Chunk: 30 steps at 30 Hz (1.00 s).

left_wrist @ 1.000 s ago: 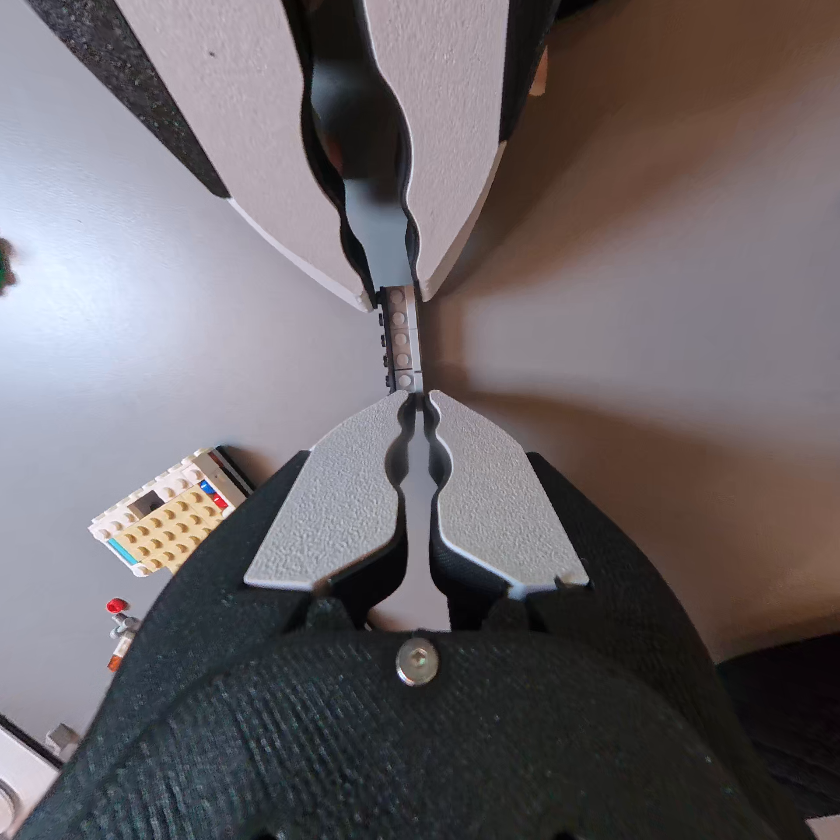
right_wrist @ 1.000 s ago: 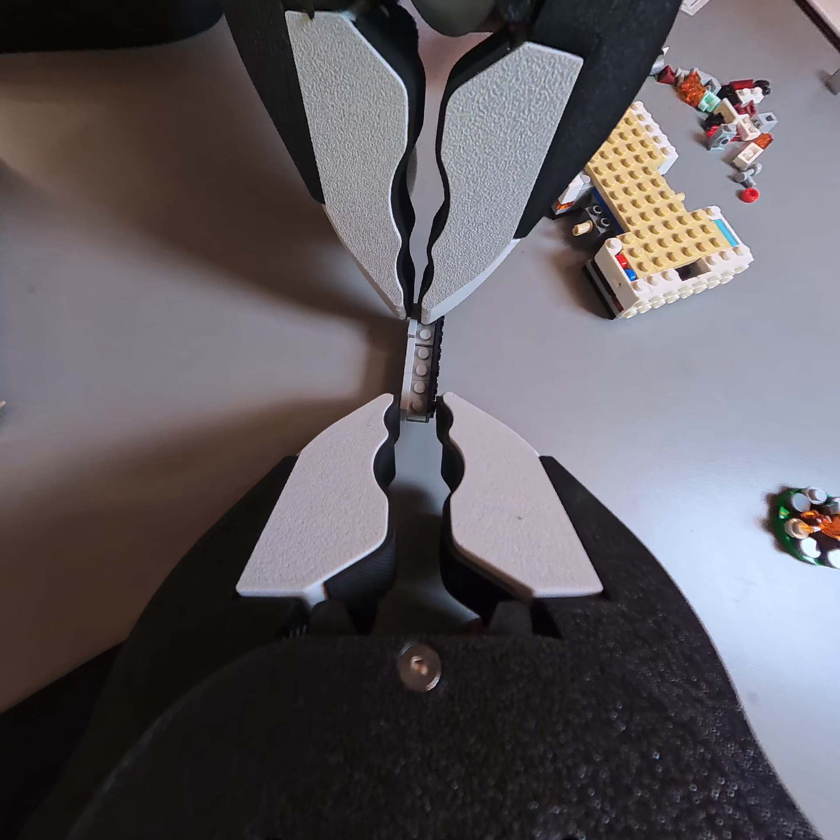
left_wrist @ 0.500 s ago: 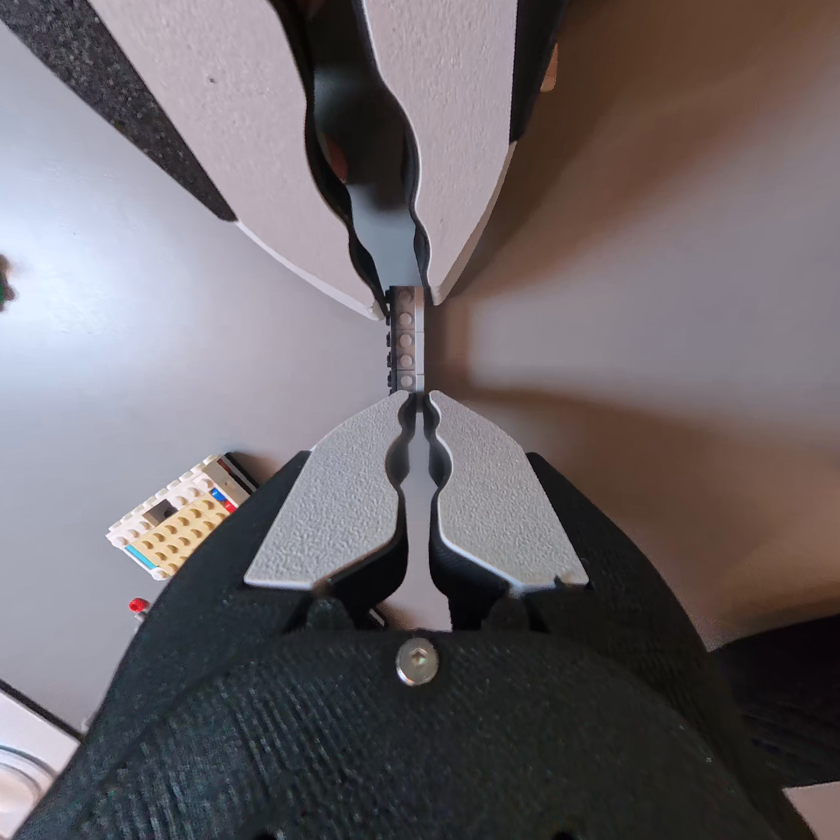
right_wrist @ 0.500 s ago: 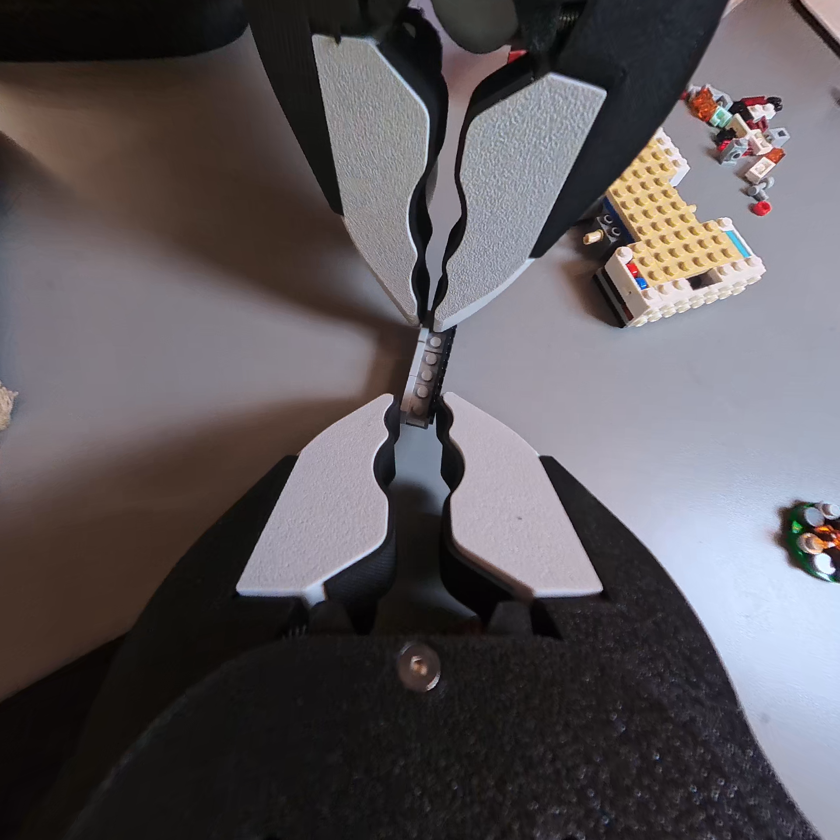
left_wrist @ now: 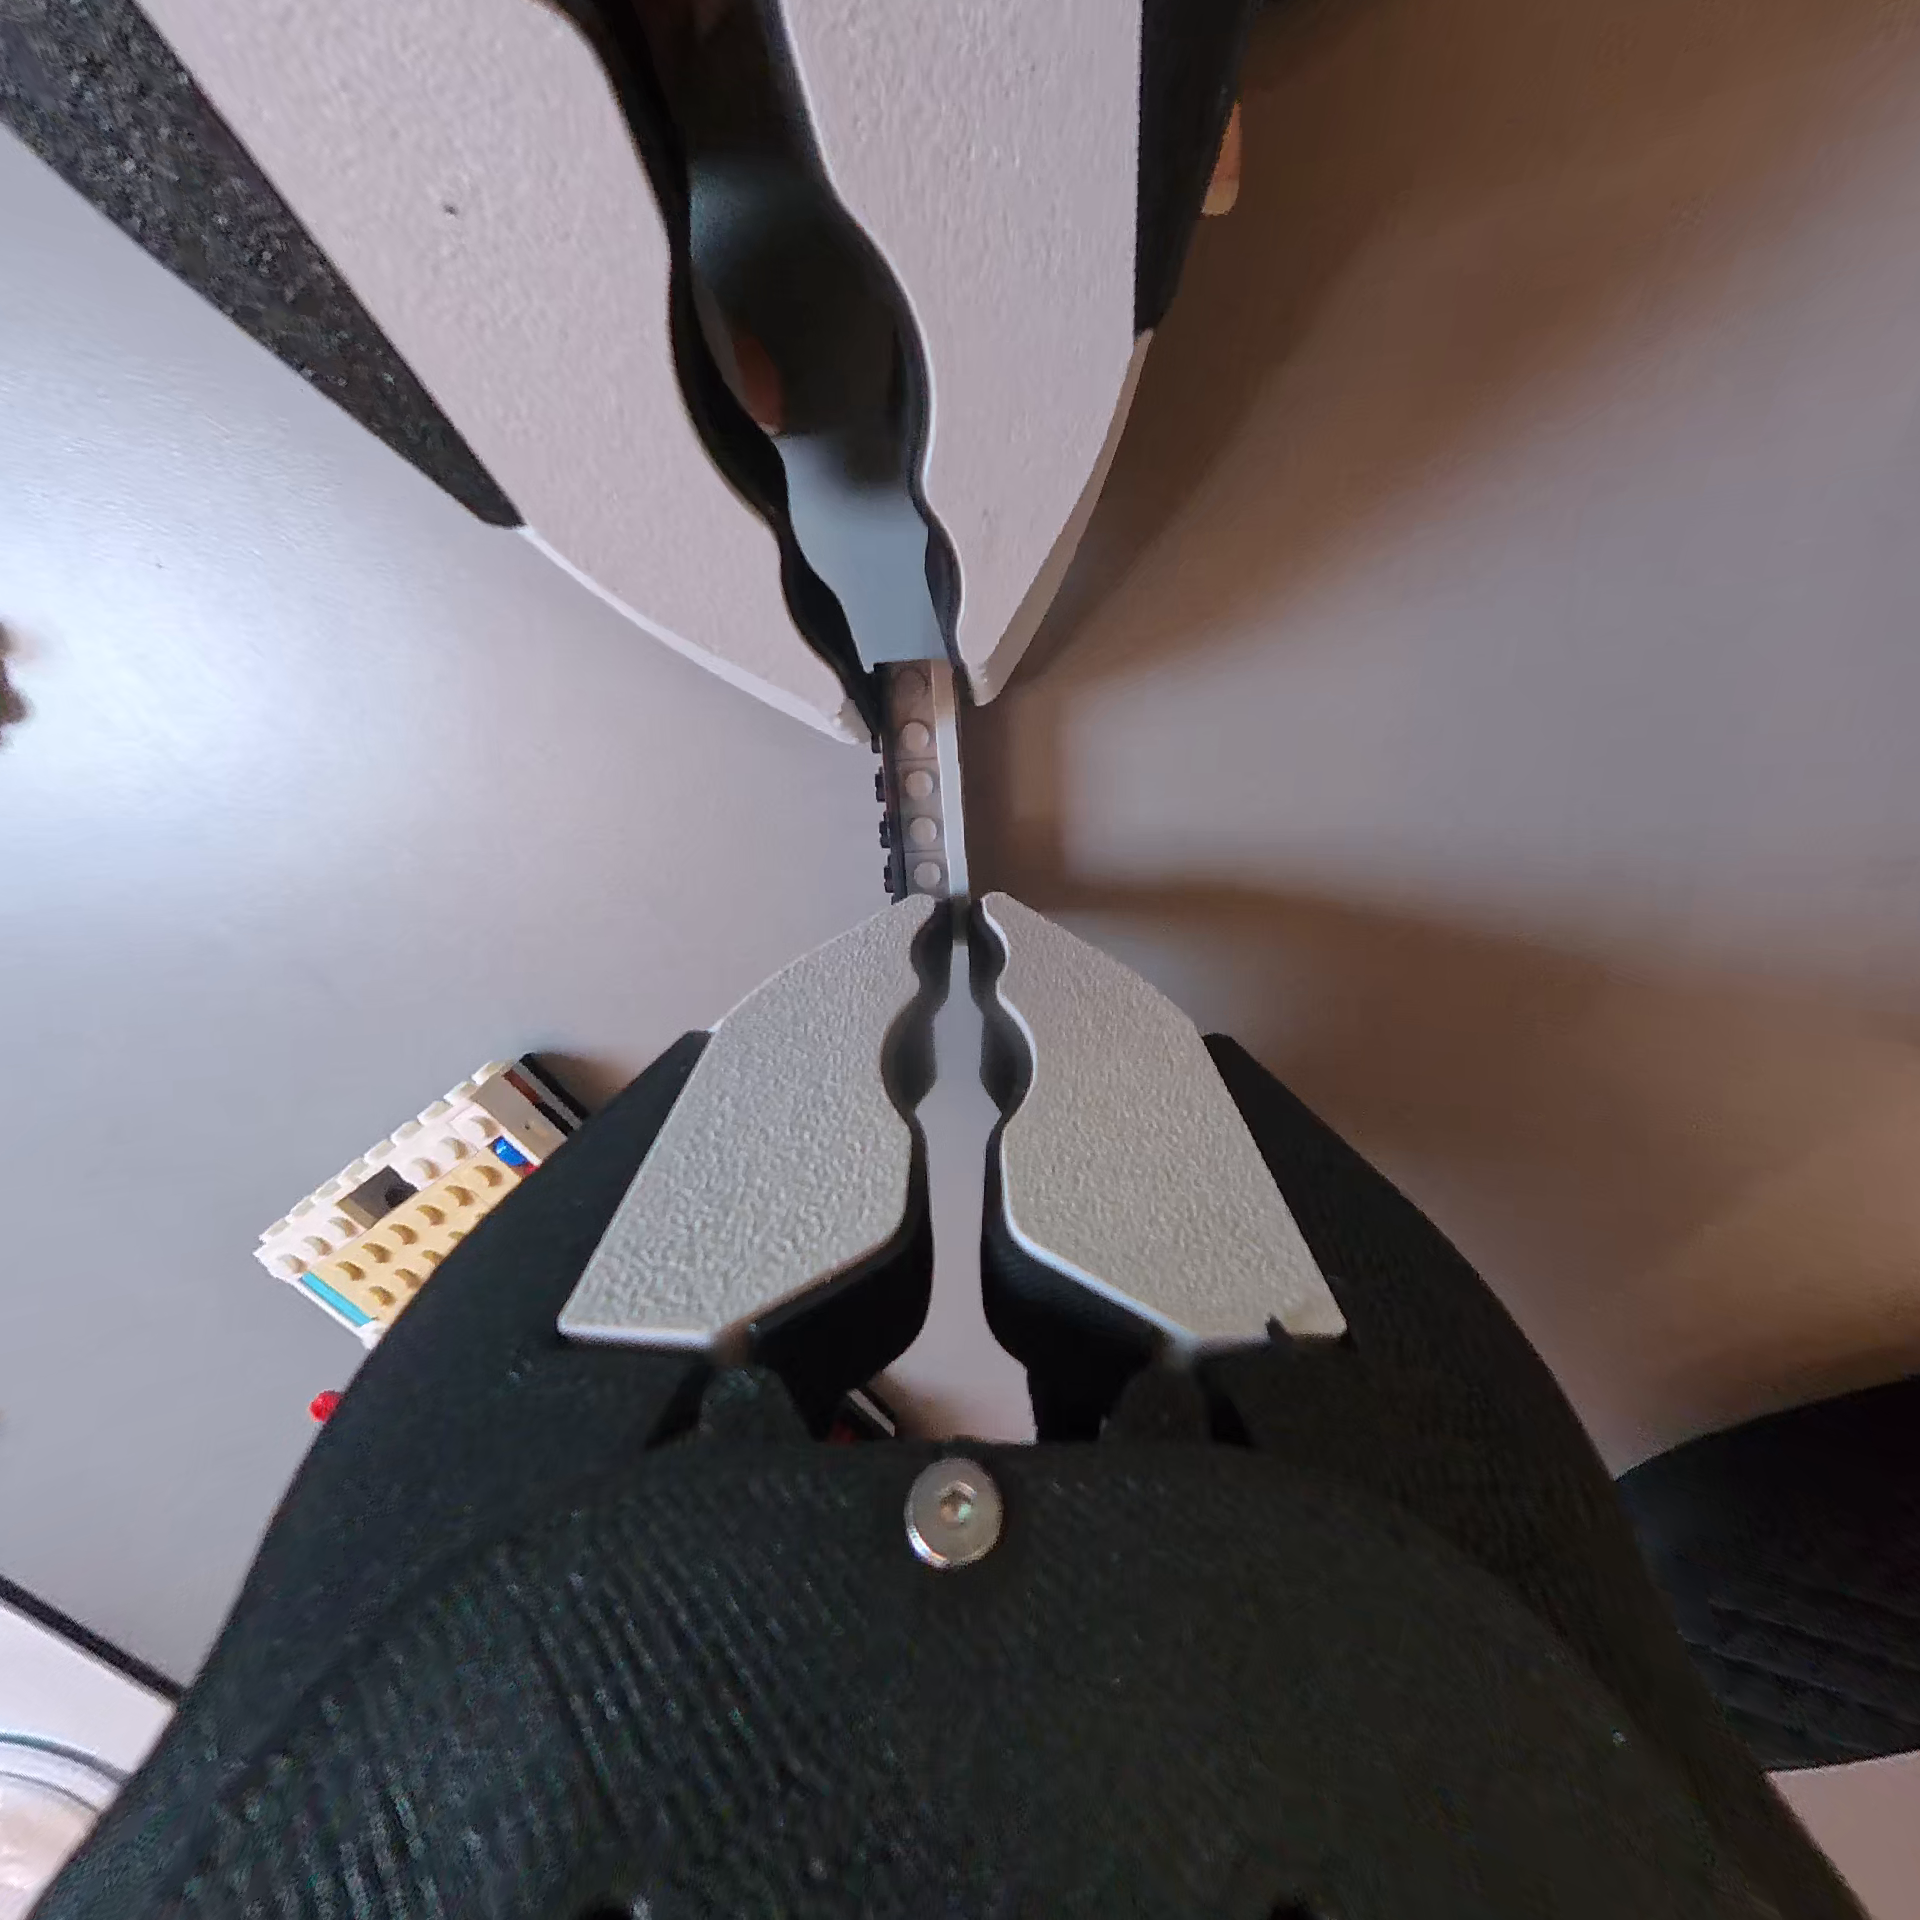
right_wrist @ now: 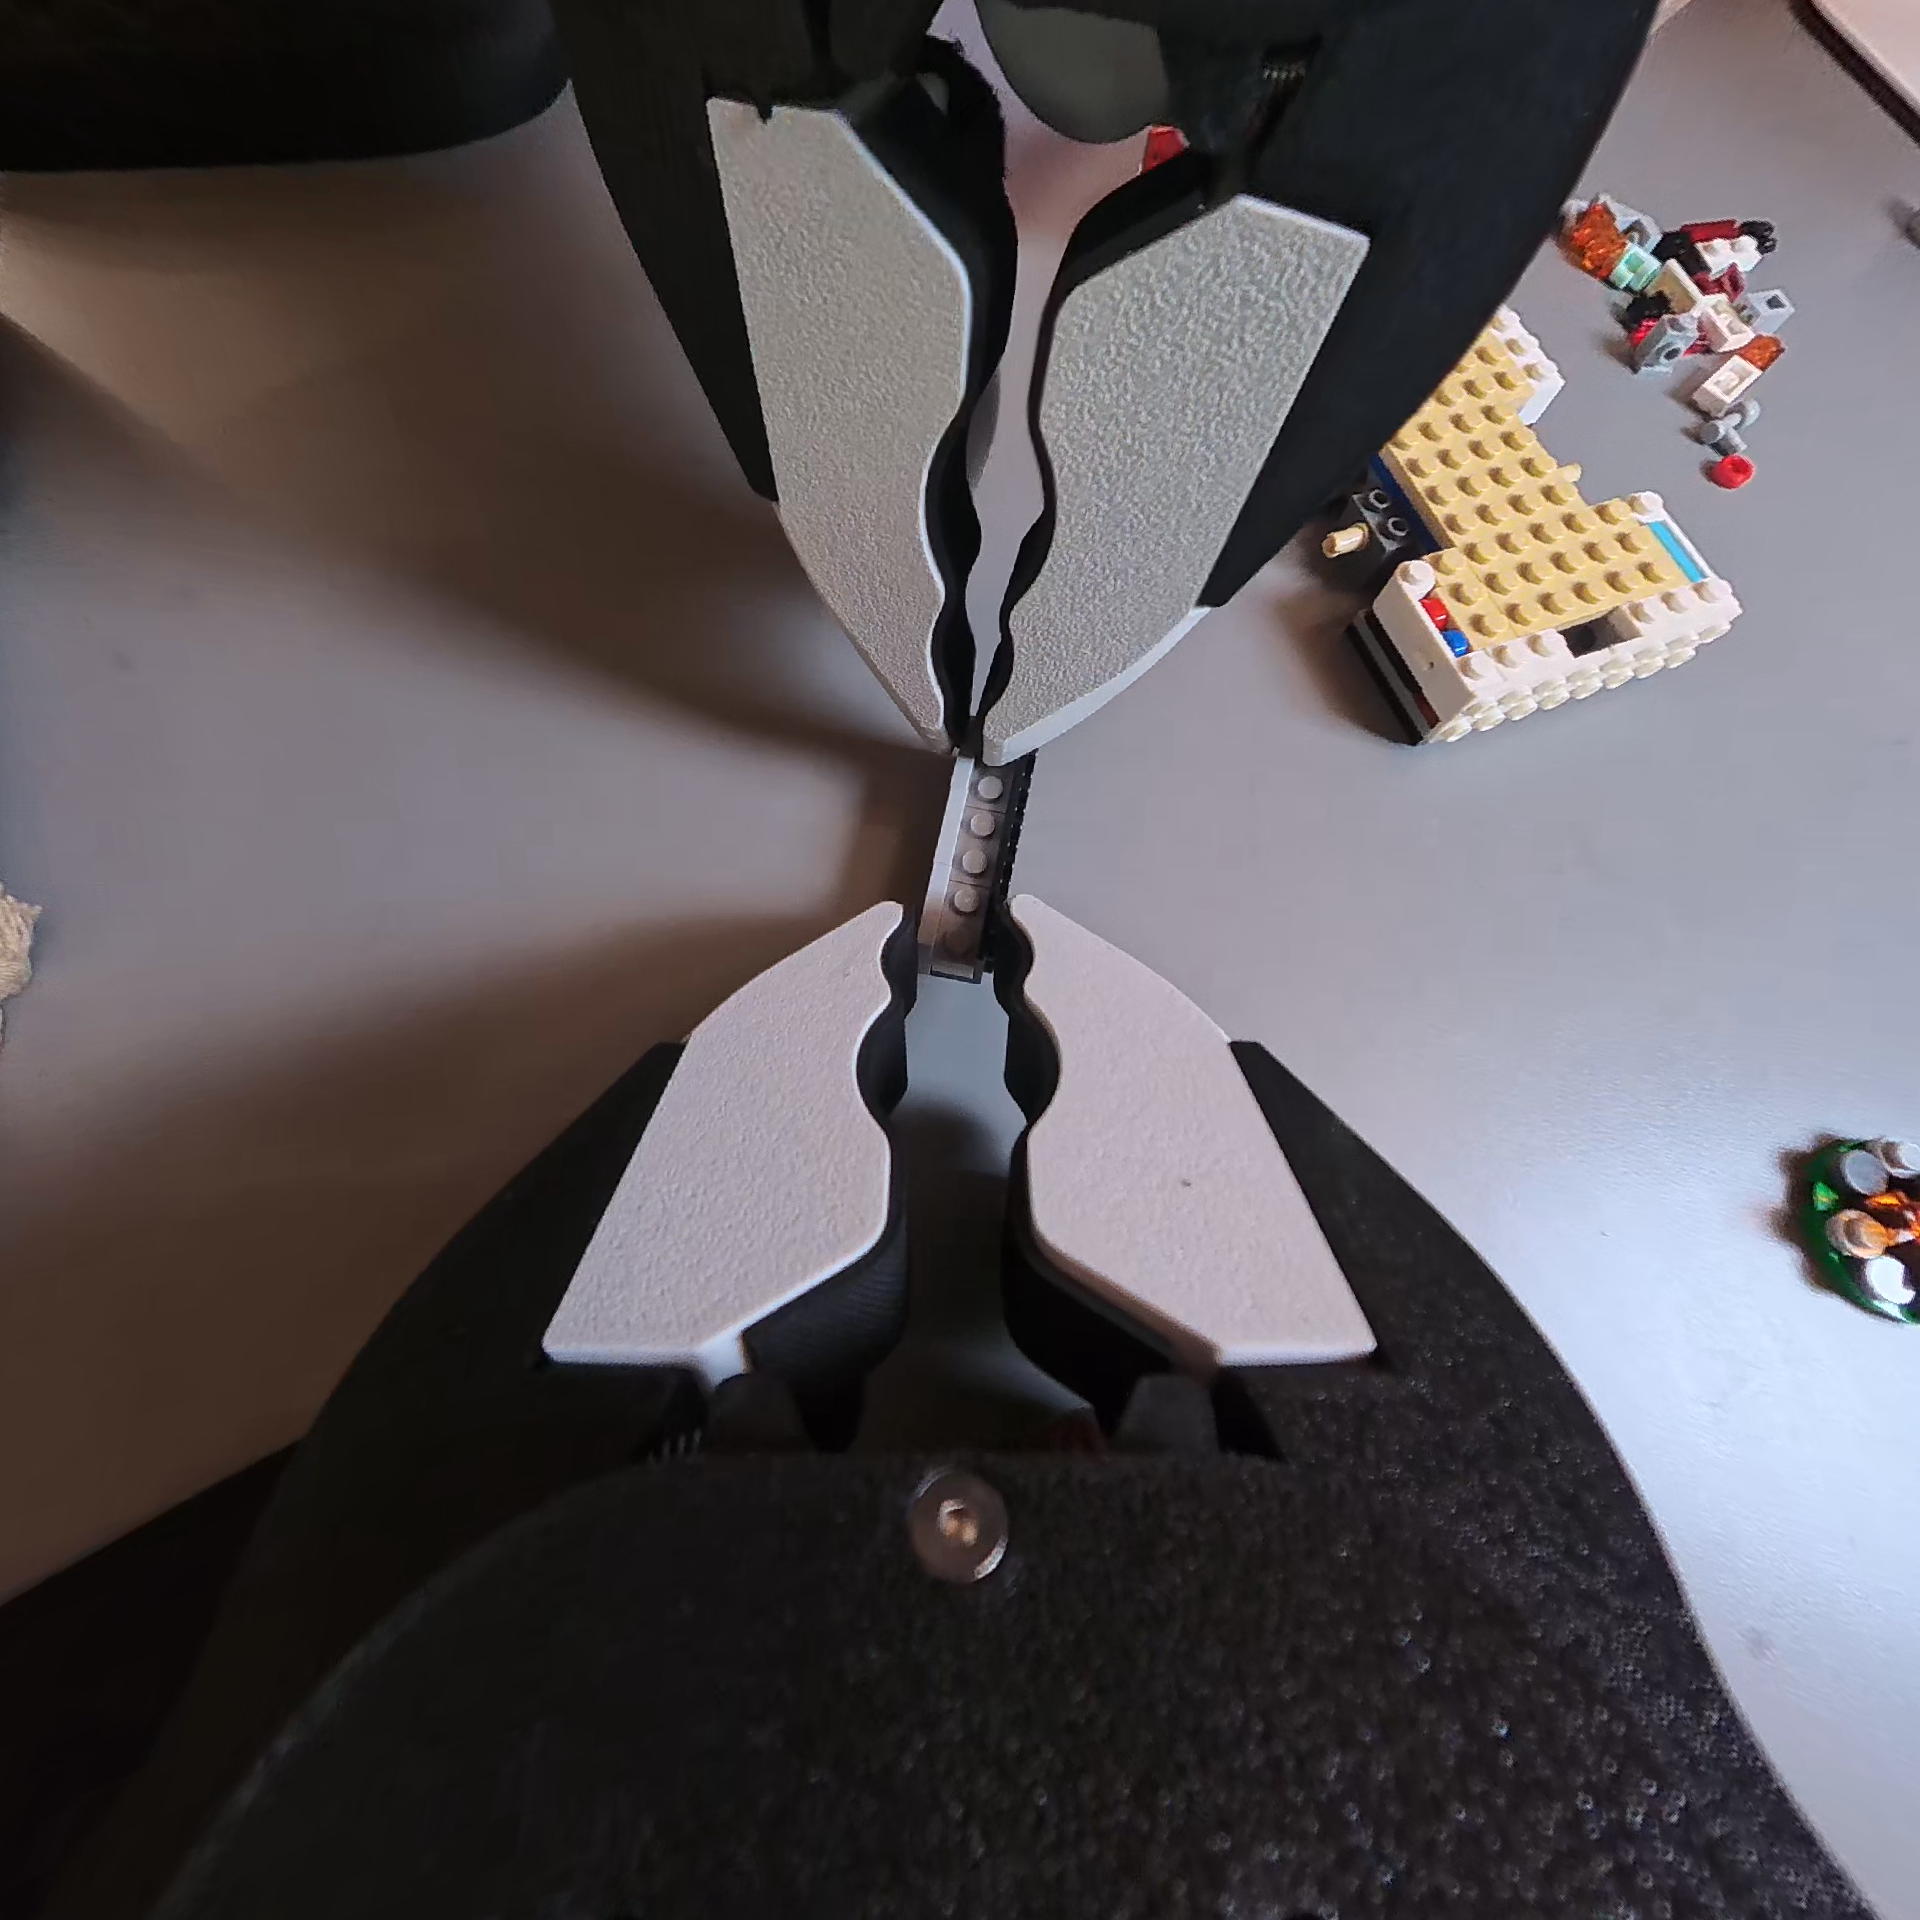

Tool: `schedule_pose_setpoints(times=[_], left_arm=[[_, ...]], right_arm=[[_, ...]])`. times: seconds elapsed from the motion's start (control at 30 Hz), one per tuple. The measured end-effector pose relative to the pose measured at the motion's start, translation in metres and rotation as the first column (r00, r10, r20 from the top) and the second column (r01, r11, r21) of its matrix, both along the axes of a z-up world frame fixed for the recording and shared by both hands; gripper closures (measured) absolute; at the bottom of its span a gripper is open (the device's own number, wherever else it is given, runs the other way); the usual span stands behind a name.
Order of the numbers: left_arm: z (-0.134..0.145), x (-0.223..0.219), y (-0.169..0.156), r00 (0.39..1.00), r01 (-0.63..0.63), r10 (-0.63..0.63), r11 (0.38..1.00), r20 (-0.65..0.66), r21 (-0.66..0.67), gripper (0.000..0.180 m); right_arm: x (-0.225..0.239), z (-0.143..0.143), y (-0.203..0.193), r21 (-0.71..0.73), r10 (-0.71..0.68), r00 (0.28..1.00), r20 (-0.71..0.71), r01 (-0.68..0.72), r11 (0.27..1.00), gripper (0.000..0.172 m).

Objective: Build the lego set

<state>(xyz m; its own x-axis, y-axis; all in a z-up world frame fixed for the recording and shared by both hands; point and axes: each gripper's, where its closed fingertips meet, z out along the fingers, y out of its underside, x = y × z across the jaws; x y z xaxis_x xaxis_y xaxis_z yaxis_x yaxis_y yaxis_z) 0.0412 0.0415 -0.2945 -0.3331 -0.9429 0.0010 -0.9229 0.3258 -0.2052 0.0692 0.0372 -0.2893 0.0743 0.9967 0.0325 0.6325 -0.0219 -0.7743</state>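
Note:
A narrow grey studded brick strip (left_wrist: 920, 790) with a black plate along one side hangs above the grey table (left_wrist: 312, 831), held at both ends. My left gripper (left_wrist: 956, 909) is shut on the strip's thin near end. My right gripper (left_wrist: 914, 696) faces it from the top of the left wrist view and clamps the far end. In the right wrist view, my right gripper (right_wrist: 958, 914) is shut on the strip (right_wrist: 977, 831). There the left gripper (right_wrist: 968, 740) pinches the opposite end from above.
A tan and white brick build (right_wrist: 1527, 551) lies on the table at the right; it also shows in the left wrist view (left_wrist: 405, 1226). A pile of small loose pieces (right_wrist: 1683, 322) lies behind it. A green round piece (right_wrist: 1870, 1247) sits at the right edge. Both grippers' tips are close together, under 4 cm apart.
Both grippers have drifted a little over the table with the strip between them; the tan build has shifted in both views. Both grasps stay the same.

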Motion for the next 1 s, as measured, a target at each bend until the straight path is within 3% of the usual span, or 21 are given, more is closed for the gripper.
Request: schedule_pose_setpoints(times=[0.13,0.23,0.33,0.67,1.0], left_arm=[[0.0005,-0.0012,0.0009,0.999,-0.014,0.012,0.999,0.047,0.036,0.175],[0.0069,0.0002,0.0007,0.985,-0.093,0.087,0.995,0.146,0.031,0.158],[0.0073,0.0004,0.0008,0.965,-0.139,0.126,0.989,0.230,0.043,0.165],[-0.0006,0.0062,0.0003,0.975,-0.099,0.078,0.991,0.207,0.095,0.177],[-0.0008,0.0071,0.0005,0.953,-0.210,0.204,0.978,0.223,0.002,0.177]], right_arm=[[-0.0006,0.0008,0.0009,0.003,-0.004,1.000,-0.006,0.004,1.000,0.158],[-0.0005,0.0011,0.0008,-0.006,-0.003,1.000,-0.010,0.003,1.000,0.158],[-0.0008,0.0009,0.0008,0.001,-0.001,1.000,-0.007,0.001,1.000,0.158],[-0.0001,-0.0003,0.0012,0.010,-0.004,1.000,0.002,0.004,1.000,0.158],[0.0005,-0.0006,0.0019,-0.009,-0.007,1.000,-0.001,0.007,1.000,0.158]])
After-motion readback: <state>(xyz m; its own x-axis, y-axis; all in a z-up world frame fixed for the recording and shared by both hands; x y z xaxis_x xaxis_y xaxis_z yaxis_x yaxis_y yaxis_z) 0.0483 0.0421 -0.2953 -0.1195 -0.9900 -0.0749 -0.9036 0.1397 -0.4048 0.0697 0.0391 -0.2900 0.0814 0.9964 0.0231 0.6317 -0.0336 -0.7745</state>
